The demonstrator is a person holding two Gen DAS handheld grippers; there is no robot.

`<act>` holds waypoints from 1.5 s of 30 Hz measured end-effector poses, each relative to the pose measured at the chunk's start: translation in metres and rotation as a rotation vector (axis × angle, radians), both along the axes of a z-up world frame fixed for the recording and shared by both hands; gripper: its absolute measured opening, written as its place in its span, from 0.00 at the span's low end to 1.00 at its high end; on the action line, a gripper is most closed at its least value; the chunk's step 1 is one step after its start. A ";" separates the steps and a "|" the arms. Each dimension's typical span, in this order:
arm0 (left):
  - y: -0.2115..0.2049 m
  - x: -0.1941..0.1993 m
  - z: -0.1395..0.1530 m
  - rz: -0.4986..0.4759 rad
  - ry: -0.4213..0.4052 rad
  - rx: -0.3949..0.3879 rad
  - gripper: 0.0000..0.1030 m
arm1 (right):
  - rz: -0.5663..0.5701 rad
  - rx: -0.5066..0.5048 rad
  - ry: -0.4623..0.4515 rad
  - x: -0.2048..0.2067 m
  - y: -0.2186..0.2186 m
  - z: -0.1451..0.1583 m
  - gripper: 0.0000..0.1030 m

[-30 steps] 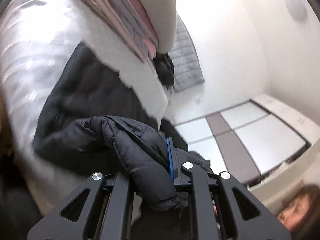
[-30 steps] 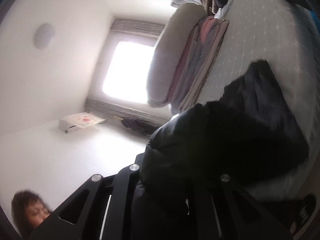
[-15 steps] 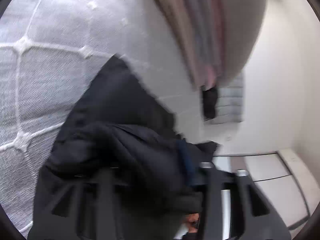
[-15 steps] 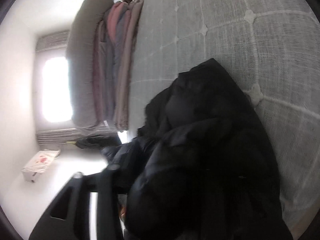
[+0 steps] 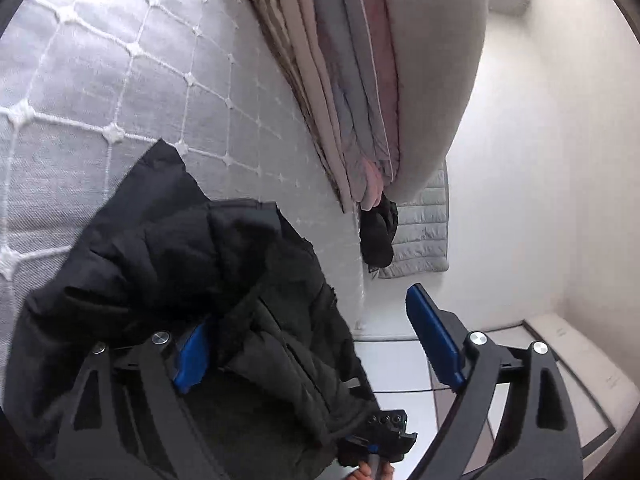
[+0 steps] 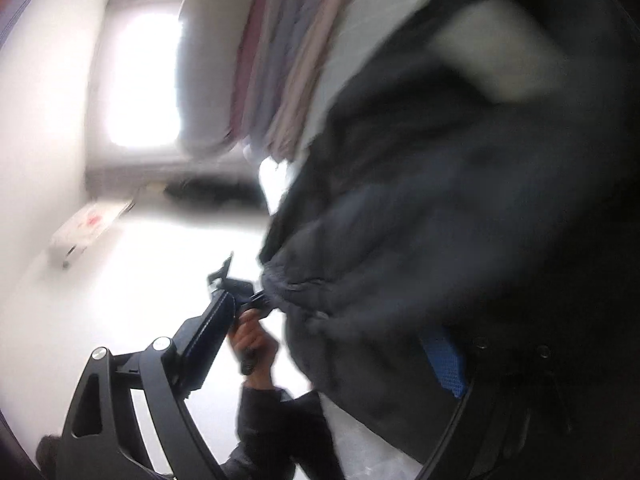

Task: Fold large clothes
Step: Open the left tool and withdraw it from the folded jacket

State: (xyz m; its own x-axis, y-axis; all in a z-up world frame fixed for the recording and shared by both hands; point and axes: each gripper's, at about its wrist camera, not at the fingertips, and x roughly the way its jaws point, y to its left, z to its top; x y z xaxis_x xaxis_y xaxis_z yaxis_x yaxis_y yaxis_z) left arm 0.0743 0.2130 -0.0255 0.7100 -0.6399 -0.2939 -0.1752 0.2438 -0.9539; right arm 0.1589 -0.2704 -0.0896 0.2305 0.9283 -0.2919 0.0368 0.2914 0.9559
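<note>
The whole right wrist view is smeared by motion blur, so the black puffer jacket (image 6: 460, 200) there is only a dark mass with no clear seams, and the stack of folded bedding (image 6: 280, 60) is only pale streaks. In the left wrist view the jacket covers most of the left blue pad (image 5: 191, 354) of the left gripper (image 5: 312, 344), and the bottom edge cuts the jacket off. The hand (image 5: 370, 472) under it is only a sliver at that edge.
</note>
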 end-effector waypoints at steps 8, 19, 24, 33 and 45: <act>-0.014 0.026 -0.004 0.049 0.022 0.035 0.83 | -0.193 0.108 0.034 0.093 -0.001 -0.026 0.83; 0.010 0.005 0.010 0.042 -0.040 0.026 0.84 | -0.073 -0.045 -0.189 0.055 0.046 0.016 0.87; 0.002 -0.005 0.016 0.007 -0.105 0.045 0.85 | -0.052 -0.189 -0.228 0.064 0.072 -0.007 0.87; -0.004 0.015 -0.001 0.053 -0.083 0.354 0.85 | -0.126 -0.177 -0.229 0.058 0.043 -0.006 0.87; -0.034 -0.041 0.065 -0.065 -0.267 0.393 0.85 | -0.183 -0.504 -0.411 -0.048 -0.006 0.080 0.87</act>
